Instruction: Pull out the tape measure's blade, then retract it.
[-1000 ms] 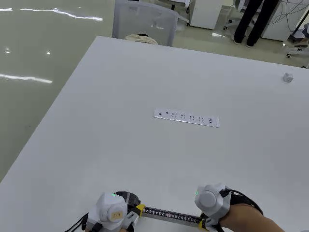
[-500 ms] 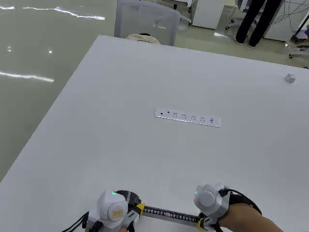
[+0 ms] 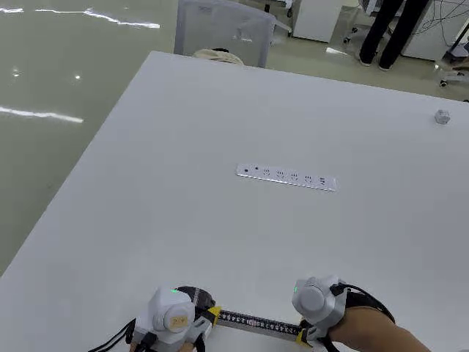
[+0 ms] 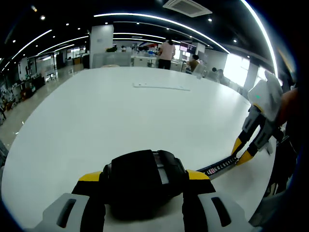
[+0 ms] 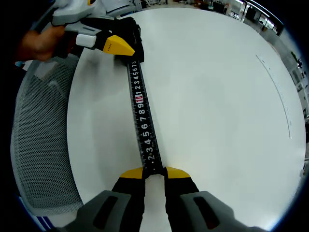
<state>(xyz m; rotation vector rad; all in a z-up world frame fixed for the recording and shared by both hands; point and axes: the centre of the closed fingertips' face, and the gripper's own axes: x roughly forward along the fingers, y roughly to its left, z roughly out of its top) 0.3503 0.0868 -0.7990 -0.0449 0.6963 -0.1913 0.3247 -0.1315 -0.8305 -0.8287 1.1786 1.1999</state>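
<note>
The left gripper [image 4: 144,177] clamps a black rounded tape-measure case [image 4: 140,188] — its numbered dark blade [image 4: 221,168] reaches the right gripper [image 4: 243,151].

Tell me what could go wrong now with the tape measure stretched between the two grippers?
The right gripper pinches the blade only at its end; if it slips, the blade may snap back to the case.
The left gripper holds the rounded case by its sides, so a hard pull might twist it loose.
All this is close to the edge of the table, so a dropped case could fall off.
</note>
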